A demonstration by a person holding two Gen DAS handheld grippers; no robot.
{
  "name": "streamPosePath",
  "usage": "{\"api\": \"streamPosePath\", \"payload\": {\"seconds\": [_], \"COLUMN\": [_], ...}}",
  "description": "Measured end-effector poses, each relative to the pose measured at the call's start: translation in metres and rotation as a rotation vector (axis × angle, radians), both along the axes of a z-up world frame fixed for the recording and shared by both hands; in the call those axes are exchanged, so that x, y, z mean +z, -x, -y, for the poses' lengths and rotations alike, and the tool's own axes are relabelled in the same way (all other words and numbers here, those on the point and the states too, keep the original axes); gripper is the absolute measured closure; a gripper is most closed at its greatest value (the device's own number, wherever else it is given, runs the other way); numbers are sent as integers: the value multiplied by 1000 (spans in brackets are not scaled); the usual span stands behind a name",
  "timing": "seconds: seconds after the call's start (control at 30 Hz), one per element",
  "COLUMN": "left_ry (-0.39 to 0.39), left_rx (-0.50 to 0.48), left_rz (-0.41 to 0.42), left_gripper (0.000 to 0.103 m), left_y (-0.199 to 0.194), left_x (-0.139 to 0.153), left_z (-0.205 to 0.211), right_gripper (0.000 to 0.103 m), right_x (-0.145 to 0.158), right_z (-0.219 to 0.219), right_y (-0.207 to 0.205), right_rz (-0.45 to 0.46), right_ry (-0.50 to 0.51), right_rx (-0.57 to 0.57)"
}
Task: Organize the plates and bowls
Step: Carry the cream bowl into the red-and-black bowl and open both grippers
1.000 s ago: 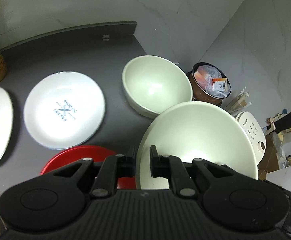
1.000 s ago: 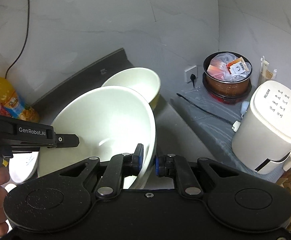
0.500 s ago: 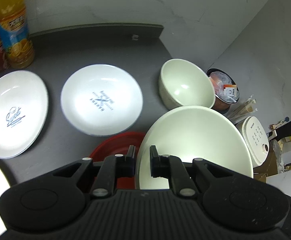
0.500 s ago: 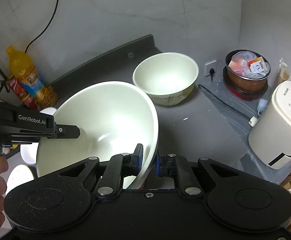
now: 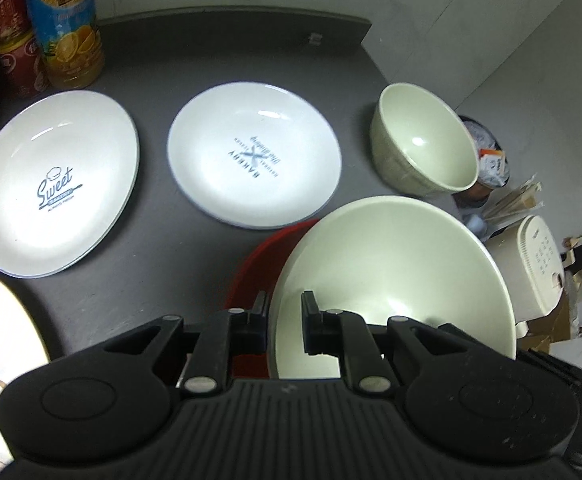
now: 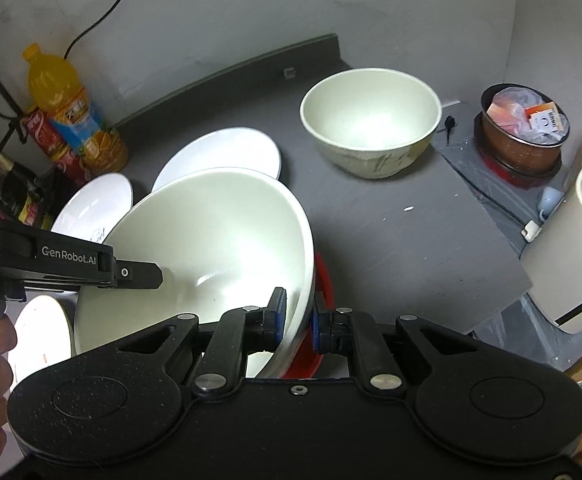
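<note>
dark counter point(image 5: 163, 272) | both grippers apparently pinching large bowl point(image 5: 395, 280) rim

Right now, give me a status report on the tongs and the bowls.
Left tongs and right tongs both shut on big bowl rim. Bowl held over red plate. Smaller bowl sits beyond, path open.

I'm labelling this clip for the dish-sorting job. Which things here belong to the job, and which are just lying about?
Job:
large bowl, rim pinched by left tool and right tool
smaller bowl
Sweet plate
Bakery plate
red plate

Lying about:
juice bottle
red cans
rice cooker
bin
</note>
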State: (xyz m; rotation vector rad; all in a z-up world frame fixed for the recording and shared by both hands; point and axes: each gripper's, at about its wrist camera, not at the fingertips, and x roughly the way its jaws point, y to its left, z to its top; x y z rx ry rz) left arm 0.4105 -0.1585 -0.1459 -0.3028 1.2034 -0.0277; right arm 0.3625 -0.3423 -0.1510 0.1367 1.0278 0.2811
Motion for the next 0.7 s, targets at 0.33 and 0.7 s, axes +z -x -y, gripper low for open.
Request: {"api": "streamPosePath", "payload": {"seconds": [0.33, 0.7], "left_ry": [-51, -40], "left_rx": [-13, -13], "left_rz": [-45, -59], "left_gripper": [90, 90], "left_y": [-2, -4], "left_x": [-13, -12], "left_z": [-1, -3], "right_gripper": [90, 90], "right_x": [-16, -22], "right_z": [-4, -8], "right_y": [-8, -13], "right_rz": [-51, -48], "right_ry": [15, 29], "right_rx": [-11, -10]}}
